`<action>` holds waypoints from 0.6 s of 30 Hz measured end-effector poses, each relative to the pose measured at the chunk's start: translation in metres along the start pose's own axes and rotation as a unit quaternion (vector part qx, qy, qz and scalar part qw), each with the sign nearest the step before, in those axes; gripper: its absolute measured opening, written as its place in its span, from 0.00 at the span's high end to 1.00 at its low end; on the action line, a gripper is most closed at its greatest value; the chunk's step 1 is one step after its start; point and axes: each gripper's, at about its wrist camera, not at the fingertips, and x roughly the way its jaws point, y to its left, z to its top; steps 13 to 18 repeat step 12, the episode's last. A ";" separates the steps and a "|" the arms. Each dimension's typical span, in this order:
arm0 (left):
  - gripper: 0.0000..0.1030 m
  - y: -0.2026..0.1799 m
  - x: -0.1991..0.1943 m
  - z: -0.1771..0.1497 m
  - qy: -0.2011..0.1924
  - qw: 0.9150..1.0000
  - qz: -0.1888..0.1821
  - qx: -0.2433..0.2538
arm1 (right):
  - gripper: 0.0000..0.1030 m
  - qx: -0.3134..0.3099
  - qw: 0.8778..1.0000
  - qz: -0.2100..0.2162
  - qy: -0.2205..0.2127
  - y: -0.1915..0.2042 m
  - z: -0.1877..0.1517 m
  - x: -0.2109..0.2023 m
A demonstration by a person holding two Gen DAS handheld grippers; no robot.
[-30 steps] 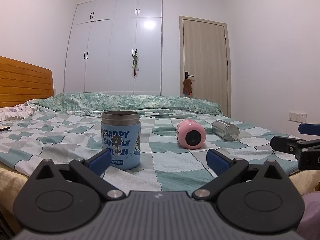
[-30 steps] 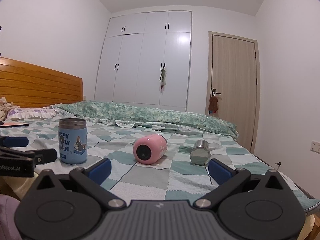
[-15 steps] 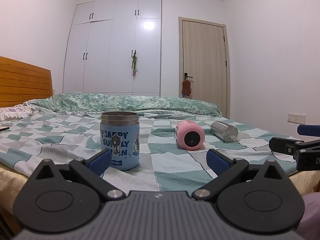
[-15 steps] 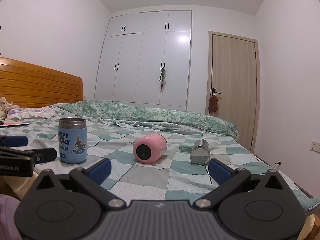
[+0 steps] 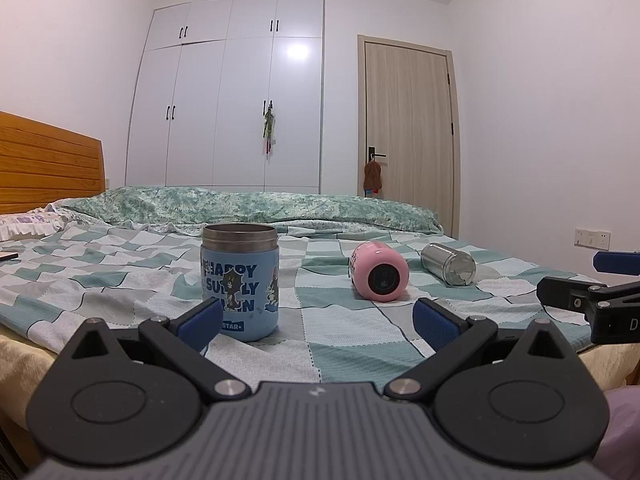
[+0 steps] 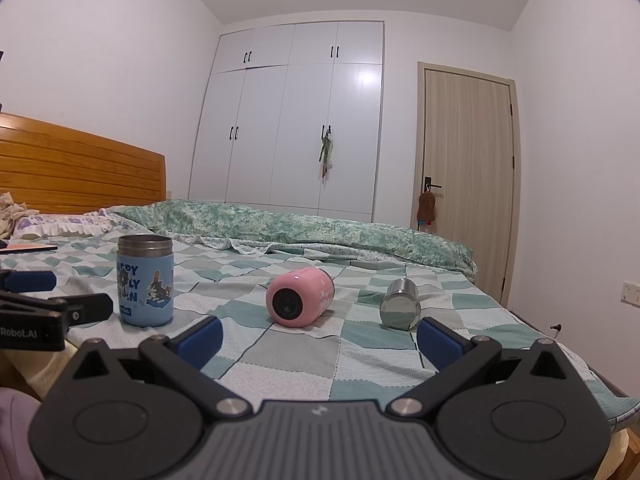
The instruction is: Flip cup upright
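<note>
Bed [image 5: 360, 344] with a green, grey and white checked cover carries three cups in a row. Blue cup [image 5: 239, 280] with cartoon print stands upright, steel rim on top, at the left. Pink cup [image 5: 379, 277] lies on its side in the middle, dark round end toward the cameras. Steel cup [image 5: 449, 263] lies on its side at the right, near the pink one, not touching. Left hand-held gripper [image 5: 318, 320]: fingers spread wide, nothing between them (blue pads level with the bed's near edge). Right hand-held gripper [image 6: 320, 336]: likewise spread, empty, facing the pink and steel cups.
</note>
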 end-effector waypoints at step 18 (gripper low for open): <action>0.00 -0.002 0.000 0.001 -0.001 1.000 -0.001 -0.001 | 0.00 0.000 1.000 0.000 0.000 0.000 0.000 0.000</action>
